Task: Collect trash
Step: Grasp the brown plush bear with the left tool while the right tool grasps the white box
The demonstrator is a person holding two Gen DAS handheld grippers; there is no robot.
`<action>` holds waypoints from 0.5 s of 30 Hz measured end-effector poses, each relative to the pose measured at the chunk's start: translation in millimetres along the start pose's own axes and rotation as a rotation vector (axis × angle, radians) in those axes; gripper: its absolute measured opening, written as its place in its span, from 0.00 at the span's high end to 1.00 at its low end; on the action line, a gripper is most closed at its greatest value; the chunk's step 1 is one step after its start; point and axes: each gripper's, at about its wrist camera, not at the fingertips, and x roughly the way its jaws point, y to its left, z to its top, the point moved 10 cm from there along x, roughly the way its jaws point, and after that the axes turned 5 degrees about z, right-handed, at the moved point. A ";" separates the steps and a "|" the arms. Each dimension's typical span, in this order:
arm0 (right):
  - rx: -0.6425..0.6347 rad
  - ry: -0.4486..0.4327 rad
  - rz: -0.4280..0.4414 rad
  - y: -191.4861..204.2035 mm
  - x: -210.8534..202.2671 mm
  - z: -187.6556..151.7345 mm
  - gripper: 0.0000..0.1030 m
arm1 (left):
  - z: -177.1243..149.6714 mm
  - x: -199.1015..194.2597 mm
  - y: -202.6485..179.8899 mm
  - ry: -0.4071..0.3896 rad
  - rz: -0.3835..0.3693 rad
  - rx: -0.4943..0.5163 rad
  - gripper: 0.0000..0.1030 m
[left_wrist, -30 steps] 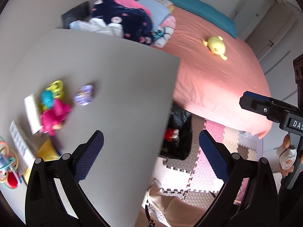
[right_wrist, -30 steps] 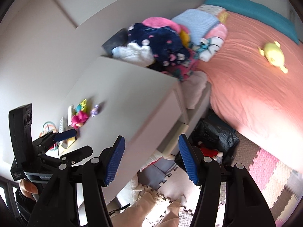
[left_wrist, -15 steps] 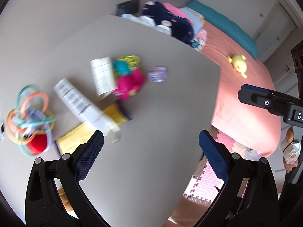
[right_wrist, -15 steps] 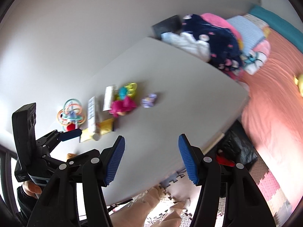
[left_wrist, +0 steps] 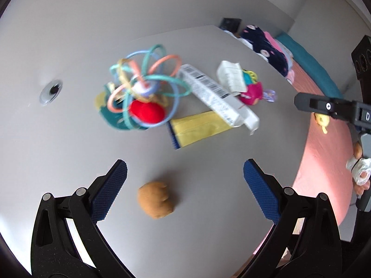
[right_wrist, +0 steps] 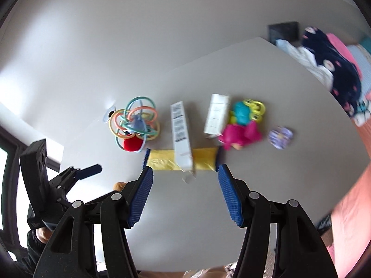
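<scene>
On the pale grey matte worktop (right_wrist: 208, 220) lie two white cardboard cartons: one long white barcode-printed box (right_wrist: 180, 134) set across one flat yellow foil wrapper with blue crimped ends (right_wrist: 162, 161), and one shorter white torn-open box (right_wrist: 216, 113) beside it. Toys number five: one tangle of pastel plastic rings (left_wrist: 146, 85) over one red soft ball (left_wrist: 146, 113), one magenta plush figure (right_wrist: 240, 134) touching one teal-and-yellow plastic toy (right_wrist: 248, 110), and one small lilac item (right_wrist: 280, 136) apart to their right. One brown rounded plush lump (left_wrist: 155, 199) sits alone near the front, between the fingers of the left gripper (left_wrist: 185, 186), which is spread wide and empty. The right gripper (right_wrist: 185, 192) is likewise released, holding nothing, its fingertips just short of the wrapper.

The front half of the worktop is bare; one round cable hole (left_wrist: 50, 89) marks the back left. A heap of dark and pink clothing (right_wrist: 334, 64) sits past the far corner, and a bed with a salmon-pink cover (left_wrist: 320, 153) borders the right edge. Plain walls stand behind.
</scene>
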 end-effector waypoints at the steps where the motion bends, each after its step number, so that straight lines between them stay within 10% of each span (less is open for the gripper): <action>1: -0.017 0.003 -0.005 3.6 5.2 1.1 0.42 | -4.0 1.1 5.9 -0.001 0.002 -0.013 0.06; 10: -0.105 0.046 -0.074 15.4 61.8 19.0 0.44 | -34.2 22.1 22.3 0.021 0.035 -0.030 0.12; 15: -0.103 0.076 -0.107 3.8 90.4 23.2 0.48 | -41.3 33.3 26.4 0.027 0.054 -0.016 0.41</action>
